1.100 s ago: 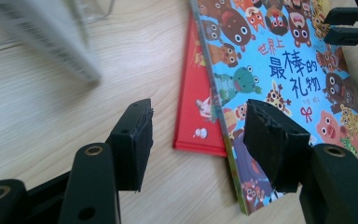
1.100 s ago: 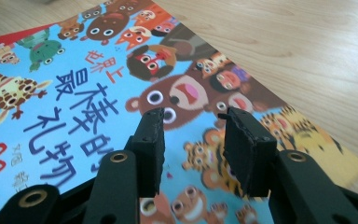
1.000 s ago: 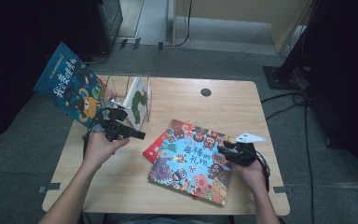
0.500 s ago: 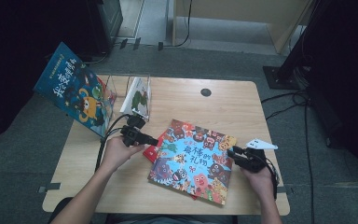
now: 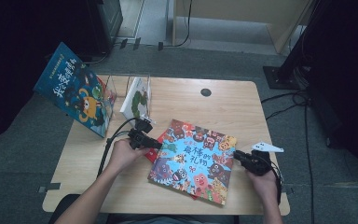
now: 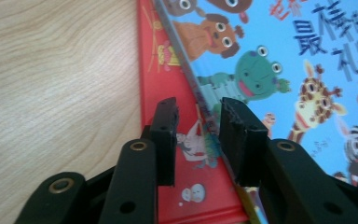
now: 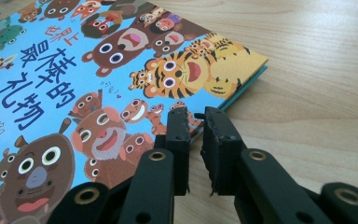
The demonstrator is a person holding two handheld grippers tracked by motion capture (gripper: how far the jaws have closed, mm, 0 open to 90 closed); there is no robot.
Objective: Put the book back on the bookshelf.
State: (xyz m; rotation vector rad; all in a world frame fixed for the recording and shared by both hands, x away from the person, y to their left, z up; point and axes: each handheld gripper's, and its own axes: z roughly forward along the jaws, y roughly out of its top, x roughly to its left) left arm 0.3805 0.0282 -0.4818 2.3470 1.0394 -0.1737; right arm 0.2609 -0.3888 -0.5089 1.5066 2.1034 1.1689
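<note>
At blue book (image 5: 193,161) edges, both grippers (image 6: 198,116) (image 7: 196,123) closing

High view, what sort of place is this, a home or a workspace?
Probably a lab or studio recording corner, not a home: a small wooden table on grey carpet, cables trailing across the floor beside a black stand base, and picture books, one the blue animal book, laid out for handling.

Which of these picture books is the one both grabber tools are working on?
The blue animal-cover book lying flat mid-table, on top of a red book. The left gripper and right gripper straddle its opposite edges; the others stand upright.
</note>
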